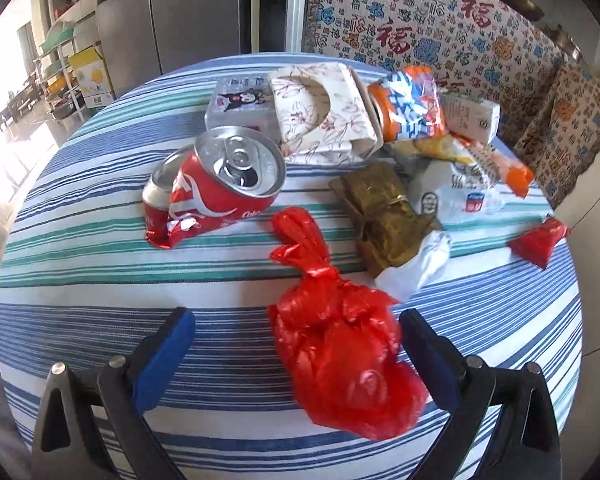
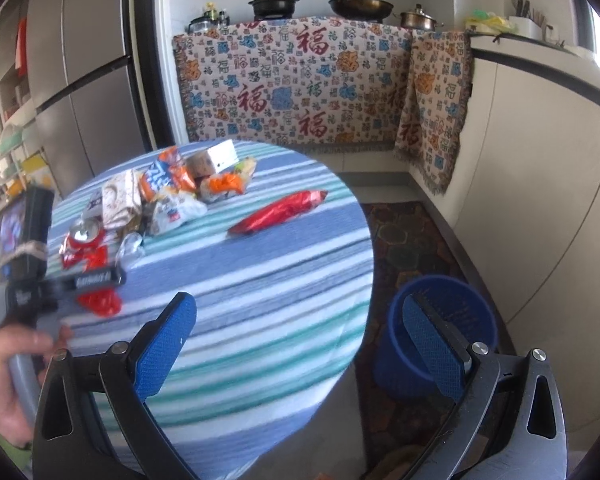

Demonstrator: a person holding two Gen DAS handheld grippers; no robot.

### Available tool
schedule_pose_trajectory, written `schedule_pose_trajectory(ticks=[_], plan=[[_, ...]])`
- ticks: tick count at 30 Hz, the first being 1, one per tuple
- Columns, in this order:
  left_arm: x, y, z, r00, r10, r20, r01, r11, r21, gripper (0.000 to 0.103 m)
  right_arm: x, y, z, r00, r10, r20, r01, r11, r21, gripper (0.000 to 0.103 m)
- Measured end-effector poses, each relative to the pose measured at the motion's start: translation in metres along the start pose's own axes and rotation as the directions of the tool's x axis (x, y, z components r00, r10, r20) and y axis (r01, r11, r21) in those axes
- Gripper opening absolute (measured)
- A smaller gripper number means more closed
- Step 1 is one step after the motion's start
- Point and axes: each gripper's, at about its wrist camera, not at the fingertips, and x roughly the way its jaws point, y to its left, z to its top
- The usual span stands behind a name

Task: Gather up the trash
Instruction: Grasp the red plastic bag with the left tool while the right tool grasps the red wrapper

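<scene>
Left tongs [image 1: 296, 344], spread open, straddle a knotted red bag [image 1: 340, 364] on the tabletop [image 1: 80, 280]; right tongs [image 2: 296, 340] hang open and empty. Crushed can [image 1: 216, 188], wrappers and cartons remain uncollected; the blue bin [image 2: 456, 316] stands on the floor beside the tabletop, so collection appears barely begun.

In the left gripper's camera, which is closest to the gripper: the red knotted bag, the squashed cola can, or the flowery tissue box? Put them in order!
1. Red knotted bag: between the open left gripper's fingers, toward its right one.
2. Squashed cola can: mid-table, left.
3. Flowery tissue box: far side, behind the can.
</scene>
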Motion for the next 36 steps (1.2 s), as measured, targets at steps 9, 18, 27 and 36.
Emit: schedule_pose_trajectory(ticks=[9,18,27,36], plan=[[0.004,0.017,-0.003,0.999,-0.039,0.008,0.037,0.986,0.164,0.103,0.132,-0.005,0.071,0.961,0.154,-0.229,-0.121,0.981,0.150,0.102],[0.002,0.036,-0.002,0.995,-0.096,-0.019,0.098,0.960,0.262,0.103,0.219,0.006,0.091,0.922,0.128,-0.364,-0.058,0.979,0.197,0.061],[-0.009,0.048,-0.015,0.993,-0.116,-0.027,0.118,0.950,0.289,0.103,0.179,0.006,0.059,0.898,0.183,-0.400,-0.209,0.978,-0.024,0.029],[-0.027,0.076,-0.018,0.961,-0.269,-0.069,0.278,0.926,0.255,0.103,0.136,-0.017,0.031,0.876,0.205,-0.436,-0.270,0.958,-0.093,0.056]])
